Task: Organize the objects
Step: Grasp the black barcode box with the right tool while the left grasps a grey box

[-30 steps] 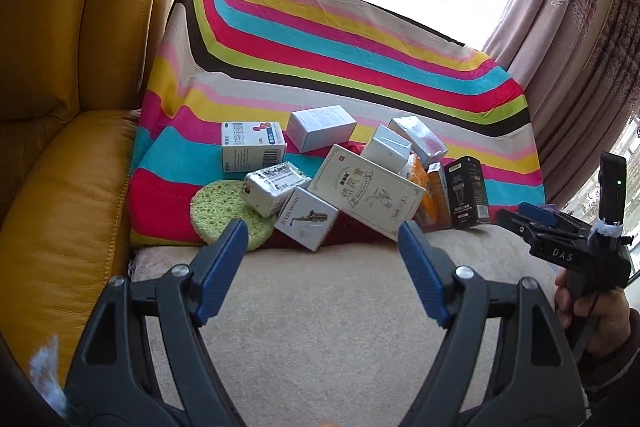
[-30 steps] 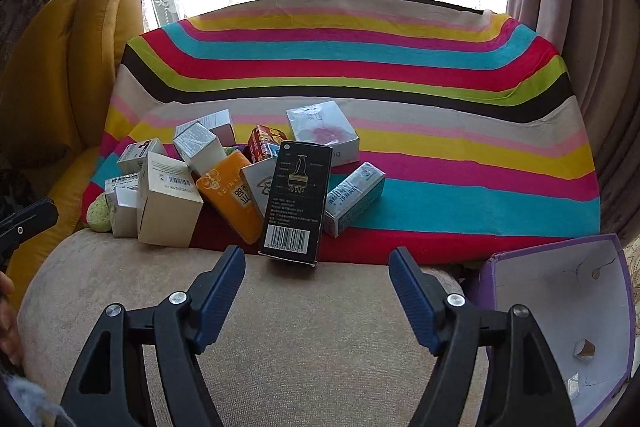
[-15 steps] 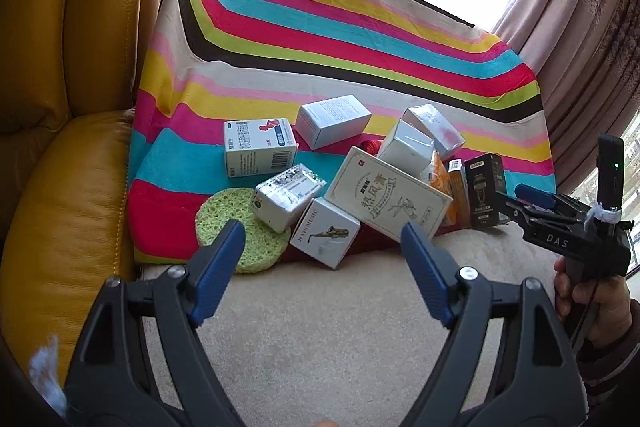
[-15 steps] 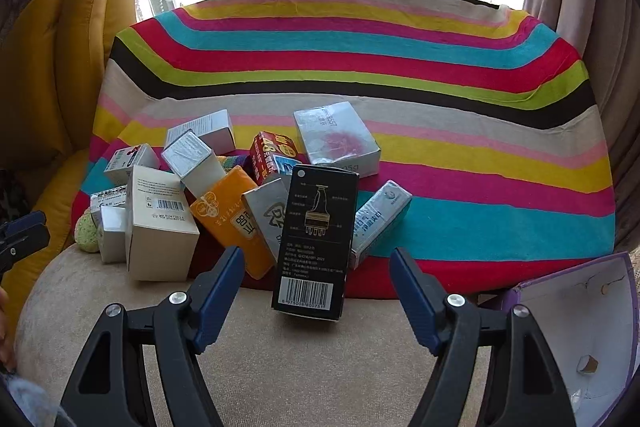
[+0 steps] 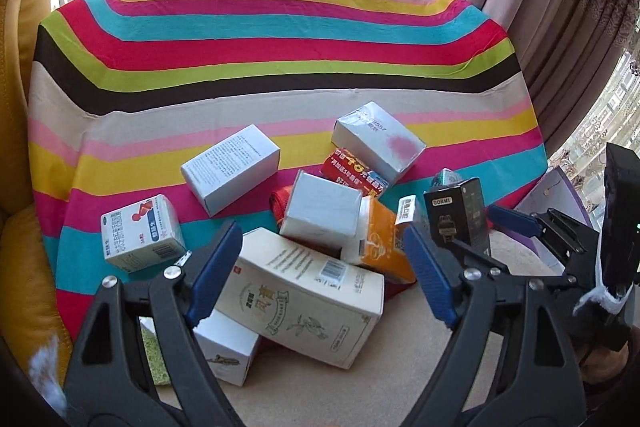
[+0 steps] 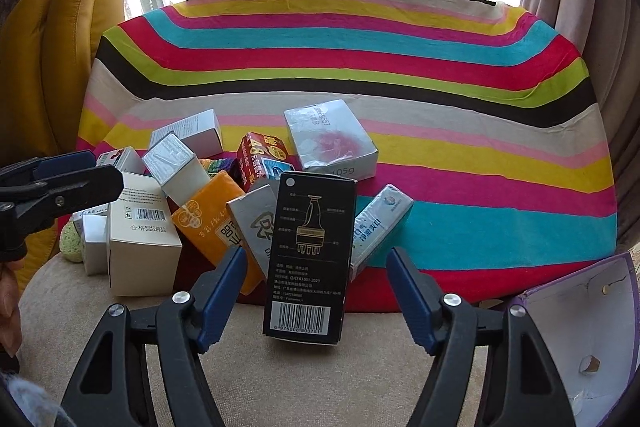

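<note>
A pile of small boxes lies on a striped cloth (image 5: 256, 39) over a beige seat. My left gripper (image 5: 320, 267) is open, its fingers either side of a large cream box (image 5: 304, 299). My right gripper (image 6: 314, 291) is open, straddling the lower end of a tall black box (image 6: 312, 251) that leans on the pile. The black box also shows in the left wrist view (image 5: 456, 215), with the right gripper (image 5: 532, 227) beside it. An orange box (image 6: 212, 223), a red box (image 6: 260, 157) and a silver box (image 6: 332, 139) lie nearby.
A purple-edged open white box (image 6: 592, 339) stands at the right. A yellow leather sofa back (image 6: 60, 59) is on the left, curtains (image 5: 560, 7) on the right. A green sponge (image 6: 72, 247) sits at the pile's left edge. The left gripper (image 6: 56, 187) shows at the left.
Both grippers have moved forward toward the pile. The left now straddles the cream box and the right now straddles the black box. Both stay open.
</note>
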A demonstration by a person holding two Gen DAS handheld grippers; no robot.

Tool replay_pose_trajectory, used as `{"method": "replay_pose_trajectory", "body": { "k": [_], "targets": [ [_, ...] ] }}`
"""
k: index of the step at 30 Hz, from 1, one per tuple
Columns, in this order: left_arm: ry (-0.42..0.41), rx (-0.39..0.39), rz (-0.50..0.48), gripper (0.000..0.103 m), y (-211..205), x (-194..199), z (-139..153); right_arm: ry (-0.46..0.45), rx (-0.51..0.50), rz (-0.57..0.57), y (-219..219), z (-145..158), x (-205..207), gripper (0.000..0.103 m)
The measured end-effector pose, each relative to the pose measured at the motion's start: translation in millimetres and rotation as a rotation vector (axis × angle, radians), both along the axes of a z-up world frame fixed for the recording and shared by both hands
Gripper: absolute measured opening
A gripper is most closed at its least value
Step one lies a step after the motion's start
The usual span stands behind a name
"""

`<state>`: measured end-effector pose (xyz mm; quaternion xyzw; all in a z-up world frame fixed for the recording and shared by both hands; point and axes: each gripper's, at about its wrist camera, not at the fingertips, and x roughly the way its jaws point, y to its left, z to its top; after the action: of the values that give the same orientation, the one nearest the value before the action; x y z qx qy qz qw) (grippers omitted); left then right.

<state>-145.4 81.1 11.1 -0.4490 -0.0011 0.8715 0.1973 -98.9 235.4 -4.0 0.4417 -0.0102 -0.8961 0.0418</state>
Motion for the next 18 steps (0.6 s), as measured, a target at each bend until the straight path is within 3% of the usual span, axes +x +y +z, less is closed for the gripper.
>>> {"method": "replay_pose_trajectory", "body": {
  "k": [3, 6, 9, 11, 18],
  "targets": [
    [-0.026, -0.062, -0.008, 0.084, 13.3, -13.1, -11.4, -0.008, 0.000, -0.002, 0.0, -4.1, -2.5, 0.066],
    [-0.044, -0.093, 0.000, 0.070, 16.1, -18.8, -20.9, -0.014, -0.007, -0.003, 1.3, -7.4, -2.8, 0.064],
    [-0.060, -0.082, -0.004, 0.055, 15.0, -19.6, -26.7, -0.026, -0.014, -0.004, 2.5, -10.7, -3.4, 0.052],
    [-0.045, -0.079, -0.002, 0.052, 14.1, -16.6, -25.9, -0.035, -0.008, -0.002, 1.6, -13.4, -3.4, 0.041],
    [0.067, -0.061, 0.052, 0.052, 5.4, 3.5, -10.6, -0.002, 0.007, 0.002, -0.1, -10.3, 4.6, 0.040]
  ]
}}
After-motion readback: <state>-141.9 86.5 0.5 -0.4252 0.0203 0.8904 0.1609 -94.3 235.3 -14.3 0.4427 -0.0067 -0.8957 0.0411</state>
